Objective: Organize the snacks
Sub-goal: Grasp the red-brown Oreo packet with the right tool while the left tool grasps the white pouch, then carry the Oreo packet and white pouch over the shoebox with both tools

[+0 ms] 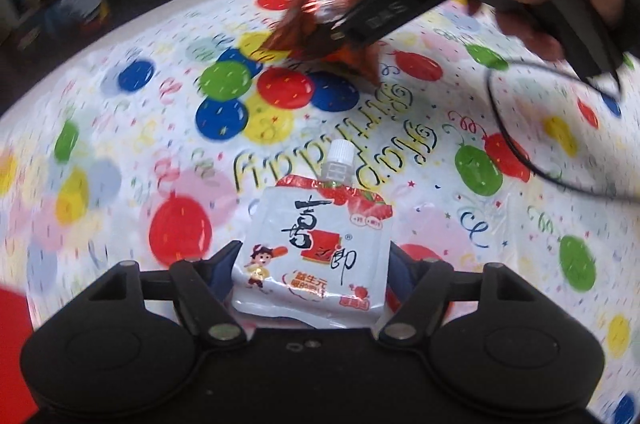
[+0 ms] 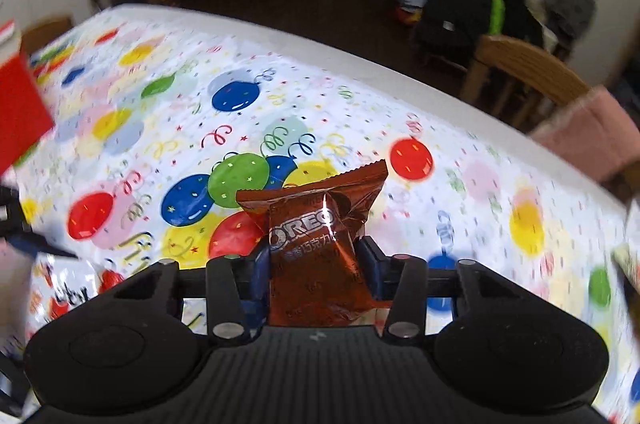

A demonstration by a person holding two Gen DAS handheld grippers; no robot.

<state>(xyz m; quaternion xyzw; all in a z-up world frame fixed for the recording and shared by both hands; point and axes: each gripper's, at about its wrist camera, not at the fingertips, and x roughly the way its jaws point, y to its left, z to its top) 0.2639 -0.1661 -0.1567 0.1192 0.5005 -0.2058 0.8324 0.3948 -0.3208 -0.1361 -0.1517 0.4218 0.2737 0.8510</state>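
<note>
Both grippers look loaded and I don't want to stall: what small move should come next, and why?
Probably carry the Oreo packet, clamped in the right gripper, left toward the red box at the table's edge. The left gripper already grips the jelly pouch, so nothing needs picking up.

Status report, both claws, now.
Left claw shut on jelly pouch. Right claw shut on Oreo packet, held above balloon tablecloth. Nothing in the way.
</note>
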